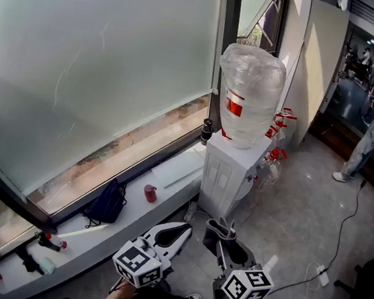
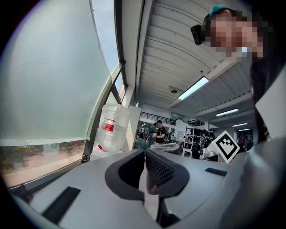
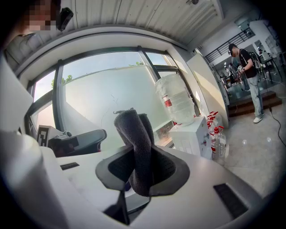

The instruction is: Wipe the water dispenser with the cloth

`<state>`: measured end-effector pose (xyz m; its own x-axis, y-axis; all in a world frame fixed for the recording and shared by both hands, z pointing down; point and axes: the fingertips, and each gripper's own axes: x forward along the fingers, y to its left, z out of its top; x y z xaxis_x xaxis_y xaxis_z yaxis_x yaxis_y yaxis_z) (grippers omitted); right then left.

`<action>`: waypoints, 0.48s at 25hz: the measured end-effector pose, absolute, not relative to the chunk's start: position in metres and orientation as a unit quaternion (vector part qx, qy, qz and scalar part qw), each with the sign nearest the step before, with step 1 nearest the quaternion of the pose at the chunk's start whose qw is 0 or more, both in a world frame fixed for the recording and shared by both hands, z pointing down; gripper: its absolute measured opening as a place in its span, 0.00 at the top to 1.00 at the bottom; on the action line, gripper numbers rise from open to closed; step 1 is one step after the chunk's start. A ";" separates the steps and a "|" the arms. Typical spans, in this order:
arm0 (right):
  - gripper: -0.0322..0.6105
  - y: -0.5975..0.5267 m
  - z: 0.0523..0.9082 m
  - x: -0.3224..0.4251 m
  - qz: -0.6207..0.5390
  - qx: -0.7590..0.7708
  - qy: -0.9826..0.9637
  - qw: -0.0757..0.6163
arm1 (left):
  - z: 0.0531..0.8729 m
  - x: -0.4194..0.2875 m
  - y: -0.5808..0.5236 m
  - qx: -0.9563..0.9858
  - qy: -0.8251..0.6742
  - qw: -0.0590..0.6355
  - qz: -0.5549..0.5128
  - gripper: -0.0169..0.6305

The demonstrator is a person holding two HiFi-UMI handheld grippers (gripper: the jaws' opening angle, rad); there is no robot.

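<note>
**Cloth pinched, dispenser well ahead**

The right gripper [image 1: 221, 231] clamps a dark grey cloth [image 3: 134, 132], folded into a thick roll that stands up out of its jaws. The left gripper [image 2: 145, 156] has its jaws pressed together on nothing. The white water dispenser [image 1: 226, 174], topped by a clear bottle [image 1: 249, 92], stands at twelve o'clock, well apart from both.

Water dispenser [image 2: 111, 129] base behind left tool [image 2: 145, 157]
</note>
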<state>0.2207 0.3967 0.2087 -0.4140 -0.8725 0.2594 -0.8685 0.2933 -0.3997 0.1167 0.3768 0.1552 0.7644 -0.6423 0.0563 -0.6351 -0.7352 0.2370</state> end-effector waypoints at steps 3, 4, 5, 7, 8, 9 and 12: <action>0.79 0.396 0.211 0.221 -0.245 -0.542 0.804 0.003 | 0.158 0.124 0.381 0.941 -0.320 0.105 -0.021 0.93; 0.79 0.396 0.211 0.221 -0.245 -0.542 0.804 0.003 | 0.158 0.125 0.382 0.943 -0.317 0.104 -0.021 0.93; 0.79 0.396 0.212 0.221 -0.246 -0.542 0.803 0.004 | 0.159 0.126 0.383 0.943 -0.315 0.103 -0.020 0.93; 0.79 0.397 0.213 0.223 -0.248 -0.543 0.803 0.006 | 0.160 0.126 0.384 0.943 -0.316 0.103 -0.017 0.93; 0.79 0.397 0.214 0.223 -0.249 -0.543 0.802 0.008 | 0.161 0.126 0.384 0.943 -0.317 0.103 -0.015 0.93; 0.79 0.397 0.215 0.223 -0.249 -0.542 0.802 0.009 | 0.161 0.125 0.384 0.942 -0.318 0.103 -0.013 0.93; 0.79 0.396 0.218 0.221 -0.250 -0.541 0.803 0.008 | 0.163 0.121 0.384 0.941 -0.322 0.100 -0.006 0.93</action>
<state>0.2207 0.3964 0.2180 -0.4155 -0.8725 0.2573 -0.8642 0.2903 -0.4110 0.1211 0.3840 0.1634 0.7927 -0.6073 0.0530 -0.6048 -0.7728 0.1922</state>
